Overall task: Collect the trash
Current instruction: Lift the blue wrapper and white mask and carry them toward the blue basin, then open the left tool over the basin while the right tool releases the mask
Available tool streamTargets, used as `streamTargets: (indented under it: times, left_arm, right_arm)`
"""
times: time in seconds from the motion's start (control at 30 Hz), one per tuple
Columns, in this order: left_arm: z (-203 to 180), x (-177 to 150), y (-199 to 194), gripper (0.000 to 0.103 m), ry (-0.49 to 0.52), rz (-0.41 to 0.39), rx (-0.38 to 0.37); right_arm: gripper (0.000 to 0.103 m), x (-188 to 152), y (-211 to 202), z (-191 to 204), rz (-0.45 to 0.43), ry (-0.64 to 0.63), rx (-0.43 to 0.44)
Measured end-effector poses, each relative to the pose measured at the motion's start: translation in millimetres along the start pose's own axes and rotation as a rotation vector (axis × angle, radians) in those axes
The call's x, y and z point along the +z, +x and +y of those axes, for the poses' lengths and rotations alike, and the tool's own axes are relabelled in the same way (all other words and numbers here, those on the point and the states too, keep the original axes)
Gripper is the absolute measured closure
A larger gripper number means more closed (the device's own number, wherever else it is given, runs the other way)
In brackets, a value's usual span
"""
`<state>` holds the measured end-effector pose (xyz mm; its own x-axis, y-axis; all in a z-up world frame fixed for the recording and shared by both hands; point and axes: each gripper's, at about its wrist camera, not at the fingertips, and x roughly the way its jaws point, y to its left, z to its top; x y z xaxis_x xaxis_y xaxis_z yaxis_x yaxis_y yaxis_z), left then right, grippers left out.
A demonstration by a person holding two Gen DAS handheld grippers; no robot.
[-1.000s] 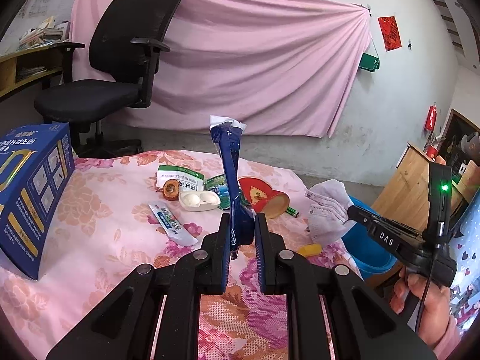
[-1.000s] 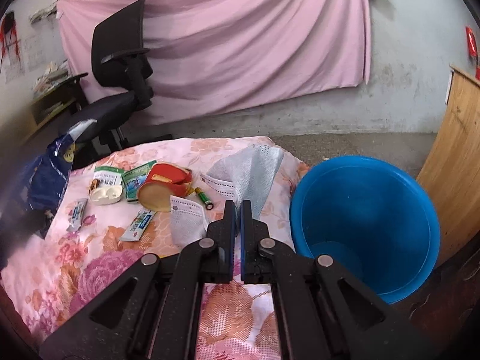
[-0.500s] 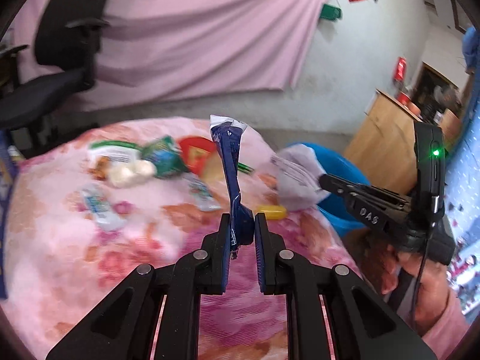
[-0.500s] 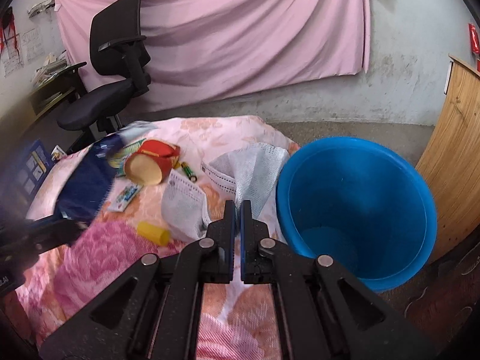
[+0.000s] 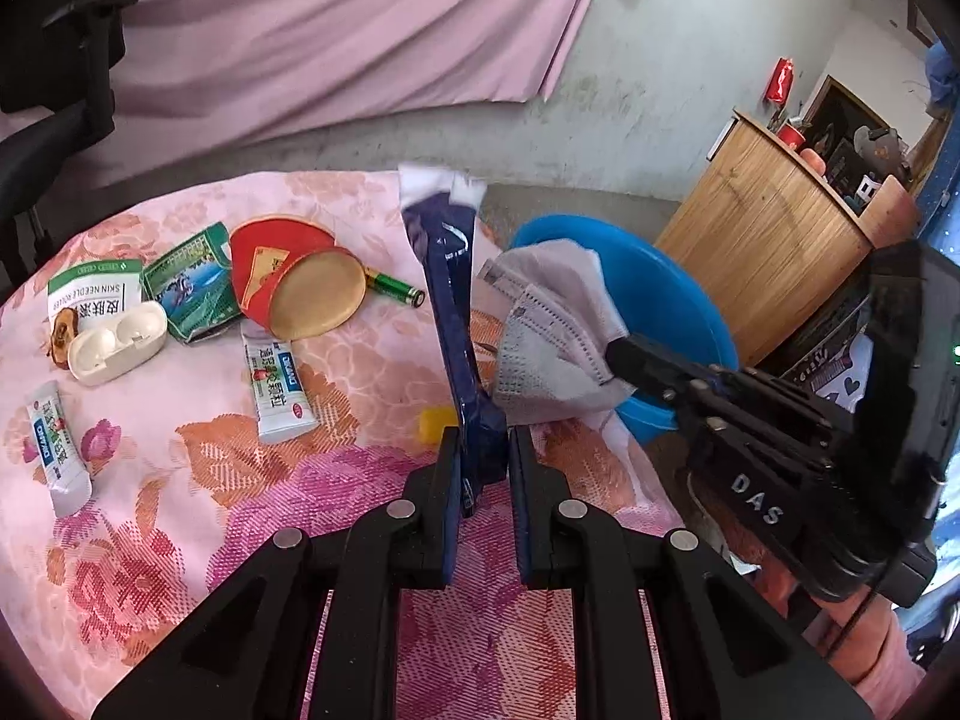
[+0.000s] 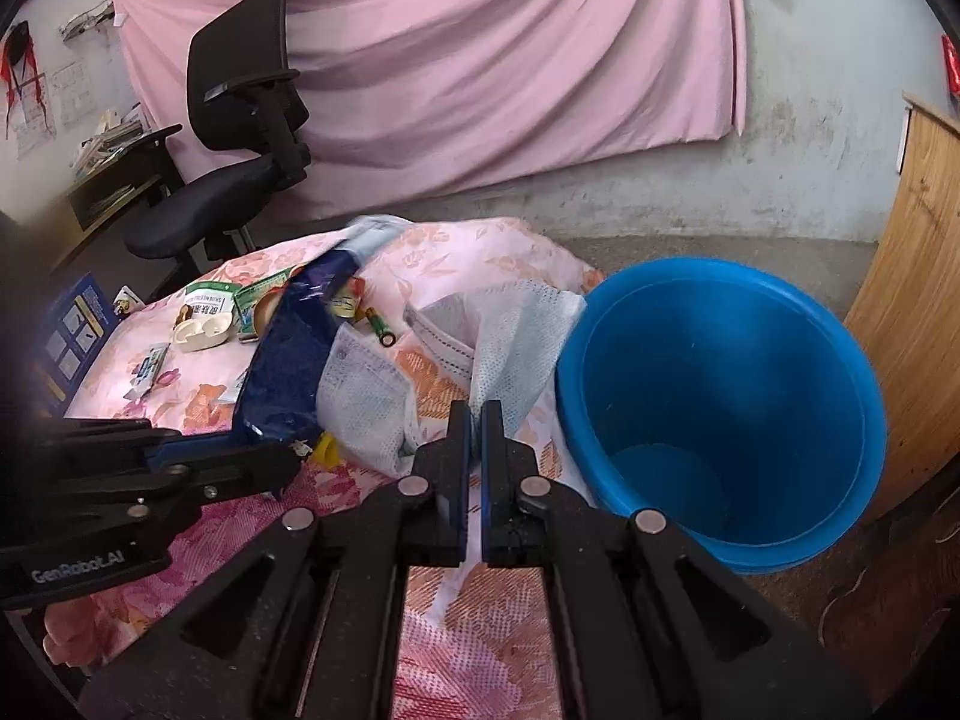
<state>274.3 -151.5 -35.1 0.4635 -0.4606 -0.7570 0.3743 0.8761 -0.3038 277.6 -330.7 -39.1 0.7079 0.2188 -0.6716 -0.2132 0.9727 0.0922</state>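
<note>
**Two light pieces of trash held up beside the bucket**

The left gripper [image 5: 483, 450] was clamped on the lower end of a blue wrapper [image 5: 451, 312], which stood upright ahead of its fingers; the right gripper [image 6: 474, 420] was closed on a grey face mask [image 6: 480, 342] that hung forward and to its left in loose folds; the blue bucket [image 6: 720, 396] sat open and apparently empty just to the right of that gripper, below the edge of the flowered desk [image 5: 180, 480]. Both pieces looked very light and limp; the wrapper seemed slick film that could slide out of a shallow pinch, so a hold well in from its edge suits it; the mask was soft cloth, best gripped through a bunched fold. Both grippers pointed forward and slightly down, side by side; a hand [image 5: 840, 630] held the right one from below.
</note>
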Motion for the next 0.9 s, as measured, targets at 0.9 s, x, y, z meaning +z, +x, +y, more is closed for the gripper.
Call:
streamTargets:
  times: [0.9]
  left_arm:
    - [-109.5, 32.7, -75.4, 0.091, 0.310, -0.491, 0.035]
  right_arm:
    - [0.077, 13.9, -131.1, -70.9, -0.662, 0.173, -0.136]
